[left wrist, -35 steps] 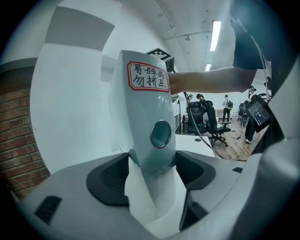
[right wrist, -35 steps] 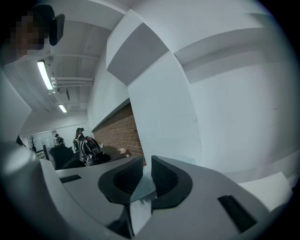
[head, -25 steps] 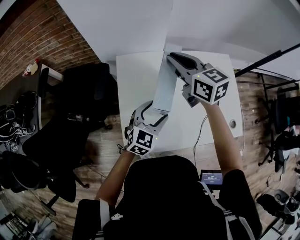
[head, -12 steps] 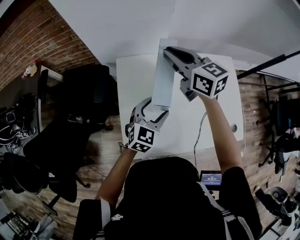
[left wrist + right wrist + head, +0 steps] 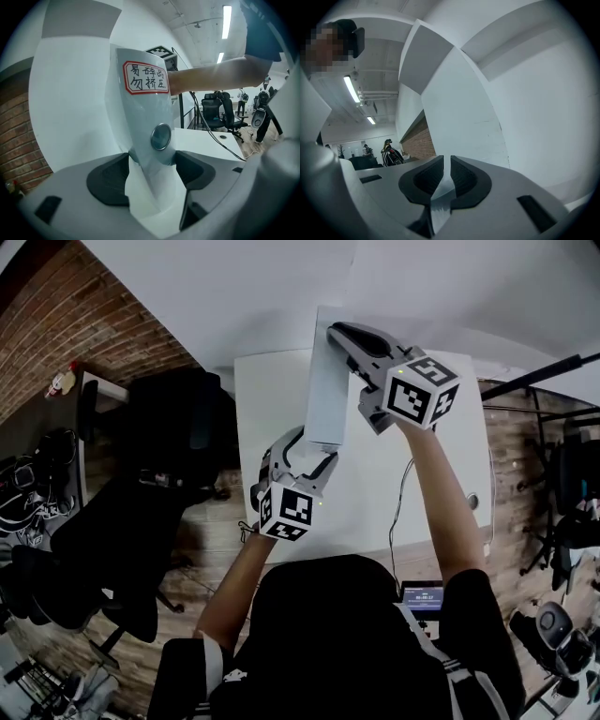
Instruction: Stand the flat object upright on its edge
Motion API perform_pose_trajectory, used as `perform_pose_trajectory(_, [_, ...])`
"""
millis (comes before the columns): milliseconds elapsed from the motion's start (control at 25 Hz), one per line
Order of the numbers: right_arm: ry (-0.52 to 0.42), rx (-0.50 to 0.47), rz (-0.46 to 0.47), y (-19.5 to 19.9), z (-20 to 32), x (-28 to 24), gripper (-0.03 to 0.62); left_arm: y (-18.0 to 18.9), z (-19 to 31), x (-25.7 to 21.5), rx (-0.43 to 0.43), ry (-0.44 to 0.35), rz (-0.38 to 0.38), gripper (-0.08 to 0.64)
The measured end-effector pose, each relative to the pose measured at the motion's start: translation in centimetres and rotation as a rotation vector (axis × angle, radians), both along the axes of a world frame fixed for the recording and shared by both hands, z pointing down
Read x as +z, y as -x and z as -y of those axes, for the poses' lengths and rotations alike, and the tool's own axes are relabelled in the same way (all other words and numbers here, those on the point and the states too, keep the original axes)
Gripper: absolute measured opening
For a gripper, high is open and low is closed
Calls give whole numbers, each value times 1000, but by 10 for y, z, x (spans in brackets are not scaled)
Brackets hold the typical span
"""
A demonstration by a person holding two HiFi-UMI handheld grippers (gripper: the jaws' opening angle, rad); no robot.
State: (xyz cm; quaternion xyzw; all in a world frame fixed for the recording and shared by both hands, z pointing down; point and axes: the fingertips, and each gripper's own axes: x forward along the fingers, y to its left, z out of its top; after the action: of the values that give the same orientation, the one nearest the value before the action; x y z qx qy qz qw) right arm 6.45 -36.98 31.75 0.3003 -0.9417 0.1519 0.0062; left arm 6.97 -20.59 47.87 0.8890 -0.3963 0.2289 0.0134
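The flat object point(image 5: 326, 381) is a thin white panel held above the white table point(image 5: 267, 399), tilted with its long side running away from me. In the left gripper view it point(image 5: 145, 122) shows a red-bordered sticker point(image 5: 146, 77) and a round metal disc point(image 5: 161, 136). My left gripper point(image 5: 306, 442) grips its near end with wide-set jaws, both pads against its sides point(image 5: 152, 171). My right gripper point(image 5: 335, 332) holds the far end. Its jaws are closing, and the panel's thin edge point(image 5: 439, 197) is pinched between the pads point(image 5: 443, 180).
Black office chairs point(image 5: 173, 432) stand left of the table over a wooden floor. A cable point(image 5: 401, 502) runs across the table's right part, near a round grommet point(image 5: 472, 501). A white wall rises just beyond the table. A small screen point(image 5: 422, 596) glows by my right elbow.
Both grippers have carried the panel a little farther from me and toward the wall. Its far end now lies more directly beyond its near end. Both grips have held.
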Motion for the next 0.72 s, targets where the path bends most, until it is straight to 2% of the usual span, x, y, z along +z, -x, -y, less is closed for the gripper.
perform_pose_trajectory(280, [-6, -31, 44, 3, 15, 0, 72, 0, 15, 0, -27, -19, 20, 324])
perform_pose_trajectory(720, [-28, -64, 53, 9, 38, -1, 72, -3, 38, -2, -71, -40, 15, 324])
